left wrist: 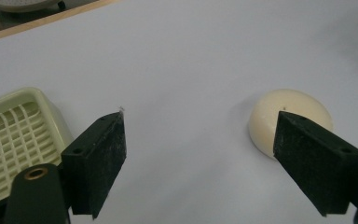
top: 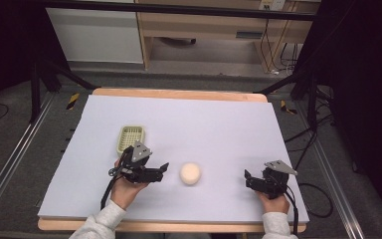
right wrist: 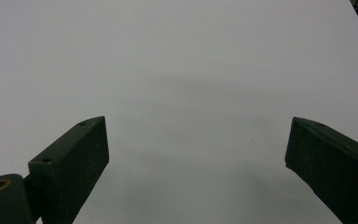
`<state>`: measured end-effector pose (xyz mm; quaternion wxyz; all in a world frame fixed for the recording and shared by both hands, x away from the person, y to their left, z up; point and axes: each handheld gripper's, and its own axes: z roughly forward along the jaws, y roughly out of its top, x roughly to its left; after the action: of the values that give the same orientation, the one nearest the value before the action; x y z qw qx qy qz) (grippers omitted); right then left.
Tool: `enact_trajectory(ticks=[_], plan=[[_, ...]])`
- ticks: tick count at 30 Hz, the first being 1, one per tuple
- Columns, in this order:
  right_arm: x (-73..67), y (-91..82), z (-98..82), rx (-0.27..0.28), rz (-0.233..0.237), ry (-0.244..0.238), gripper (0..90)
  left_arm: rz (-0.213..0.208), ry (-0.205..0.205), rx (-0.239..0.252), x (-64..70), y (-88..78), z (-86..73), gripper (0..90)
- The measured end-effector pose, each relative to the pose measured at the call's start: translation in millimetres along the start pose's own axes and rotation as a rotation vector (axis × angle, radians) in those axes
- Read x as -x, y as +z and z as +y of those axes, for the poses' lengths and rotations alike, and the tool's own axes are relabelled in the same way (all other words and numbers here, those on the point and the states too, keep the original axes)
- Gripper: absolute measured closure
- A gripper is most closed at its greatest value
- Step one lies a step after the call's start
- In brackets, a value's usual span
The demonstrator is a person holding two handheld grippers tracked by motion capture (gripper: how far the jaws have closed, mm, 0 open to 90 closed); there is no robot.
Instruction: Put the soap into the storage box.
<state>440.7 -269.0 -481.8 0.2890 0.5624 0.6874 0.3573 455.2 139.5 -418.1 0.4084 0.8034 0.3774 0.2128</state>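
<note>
Bun lying loose beside left gripper | both grippers standing open, empty | risk: squashing or nudging bun away | right gripper idling

This looks like a lab recording station. A white-covered wooden table stands between black metal stand legs, with loose black cables at the upper right and pale wooden shelving along the top.

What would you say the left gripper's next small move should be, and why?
Probably a short shift toward the cream round piece until it sits centred between the jaws. The left gripper is open and empty, and in its own view the piece lies off-centre behind one jaw, not between them. The green basket lies behind it.
</note>
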Motion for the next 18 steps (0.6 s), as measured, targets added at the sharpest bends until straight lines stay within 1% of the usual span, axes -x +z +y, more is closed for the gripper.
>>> enact_trajectory(ticks=[9,18], plan=[[-1.1,0.3,0.4,-0.001,-0.001,-0.006,6.6,-0.012,0.018,-0.013,6.6,5.3,1.2,16.5],[-1.7,0.9,0.3,-0.003,0.001,-0.007,6.5,-0.042,0.023,-0.016,15.8,12.1,4.8,16.5]])
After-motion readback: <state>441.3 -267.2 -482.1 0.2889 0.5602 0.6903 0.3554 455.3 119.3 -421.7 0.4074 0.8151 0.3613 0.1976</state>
